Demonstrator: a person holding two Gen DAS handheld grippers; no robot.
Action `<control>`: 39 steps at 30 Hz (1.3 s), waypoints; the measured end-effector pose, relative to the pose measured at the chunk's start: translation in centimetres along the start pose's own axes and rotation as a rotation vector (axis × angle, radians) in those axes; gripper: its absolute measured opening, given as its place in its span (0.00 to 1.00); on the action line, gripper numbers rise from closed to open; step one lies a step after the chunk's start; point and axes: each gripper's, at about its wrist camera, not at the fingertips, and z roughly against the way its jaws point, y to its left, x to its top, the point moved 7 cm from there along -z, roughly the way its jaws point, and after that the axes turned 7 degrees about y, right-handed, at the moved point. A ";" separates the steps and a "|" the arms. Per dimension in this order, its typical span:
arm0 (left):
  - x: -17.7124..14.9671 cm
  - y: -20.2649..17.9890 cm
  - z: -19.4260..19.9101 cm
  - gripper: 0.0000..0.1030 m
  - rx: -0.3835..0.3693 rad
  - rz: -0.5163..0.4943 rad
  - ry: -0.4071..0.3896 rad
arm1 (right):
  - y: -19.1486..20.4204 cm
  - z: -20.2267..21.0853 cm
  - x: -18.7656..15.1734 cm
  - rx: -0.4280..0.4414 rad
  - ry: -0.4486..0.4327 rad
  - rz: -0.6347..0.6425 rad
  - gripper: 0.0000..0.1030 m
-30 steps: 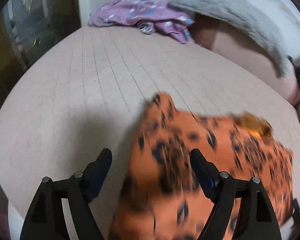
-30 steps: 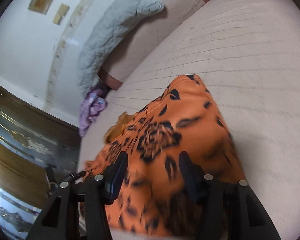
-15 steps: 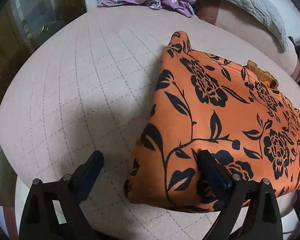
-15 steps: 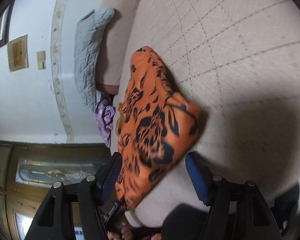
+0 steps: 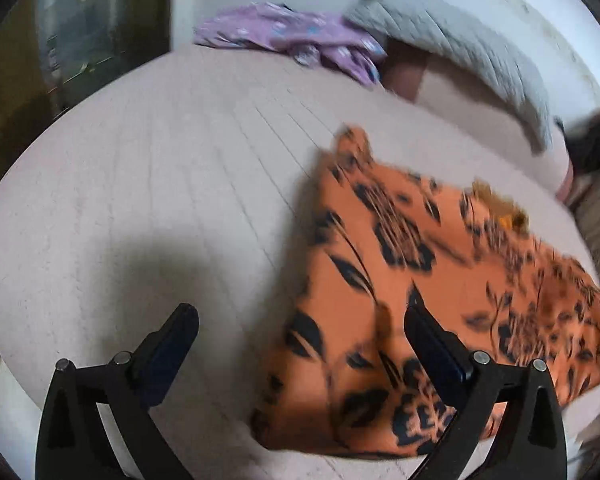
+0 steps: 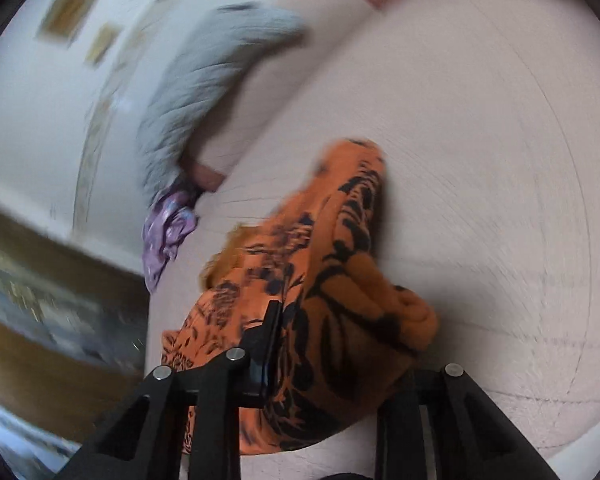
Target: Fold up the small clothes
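Orange fabric printed with black flowers, the folded garment [image 5: 412,300] lies on the pale quilted bed [image 5: 140,200] toward its near edge, a mustard-coloured edge of cloth peeking out at its far side. Both views are smeared by motion blur, so fine detail of the print is hard to read.

In the left wrist view the left tongs [image 5: 300,320] stand wide apart above the bed. One finger hangs over bare quilt; the other overlaps the near corner of the garment, and nothing lies pinched between them.

In the right wrist view the right tongs [image 6: 336,344] are filled with the same garment [image 6: 340,280]: cloth bulges up in a thick roll between the two fingers and hides most of the right-hand one. The fingers sit close on either side of this bunched fold, gripping it, though the blur makes the exact contact unclear.

Farther back on the bed, a crumpled purple garment [image 5: 292,36] with pale spots lies near the wall, just beside a grey quilted pillow [image 5: 460,48] that leans on a pinkish bolster. A dark wooden cabinet with glass [image 5: 80,20] stands past the bed's far left corner. Two small framed pictures [image 6: 76,12] hang on the white wall in the right wrist view.
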 end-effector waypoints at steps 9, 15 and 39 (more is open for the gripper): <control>2.2 9.8 2.9 1.00 -0.015 0.338 -0.141 | 16.7 -2.7 -6.1 0.004 0.073 0.345 0.22; 1.8 13.4 4.5 1.00 0.024 0.350 -0.172 | 21.9 -11.2 -15.2 0.022 0.313 0.424 0.26; -2.9 -2.1 3.6 1.00 -0.593 -0.080 0.120 | 13.6 -9.8 -12.8 -0.024 0.324 0.383 0.33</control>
